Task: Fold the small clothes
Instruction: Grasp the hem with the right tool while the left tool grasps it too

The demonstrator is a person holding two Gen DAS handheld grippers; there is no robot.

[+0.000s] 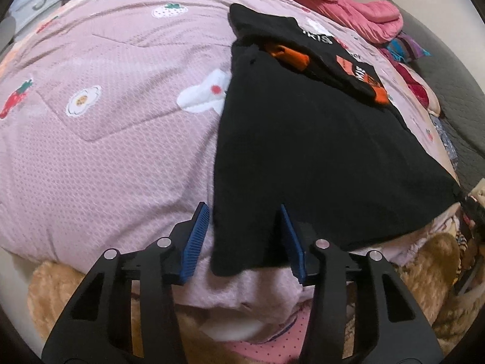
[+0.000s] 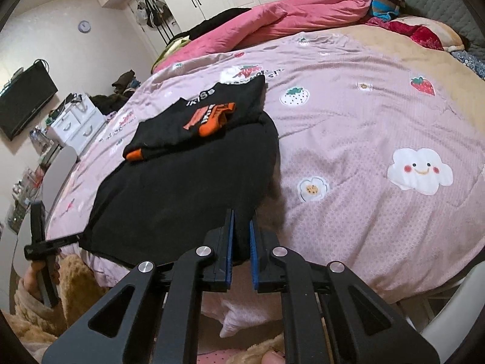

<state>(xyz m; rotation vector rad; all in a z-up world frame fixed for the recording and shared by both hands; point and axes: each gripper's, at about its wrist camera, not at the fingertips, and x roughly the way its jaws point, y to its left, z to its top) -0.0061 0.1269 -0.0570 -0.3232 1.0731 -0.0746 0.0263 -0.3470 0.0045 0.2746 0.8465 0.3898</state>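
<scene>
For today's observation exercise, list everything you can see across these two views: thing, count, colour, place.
Black garment: one, black, spread on the near side of the bed.
Folded printed garment: one, black with orange, on the black garment's far end.
Quilt: one, pink with strawberries and clouds, covering the bed.
Pink duvet: one, bunched at the bed's far edge.
Television: one, black, wall-mounted.
Drawer unit: one, white, beside the bed.
Left gripper: black with blue pads, jaws astride the garment's near corner.
Right gripper: clamped on the garment's other near corner.
</scene>
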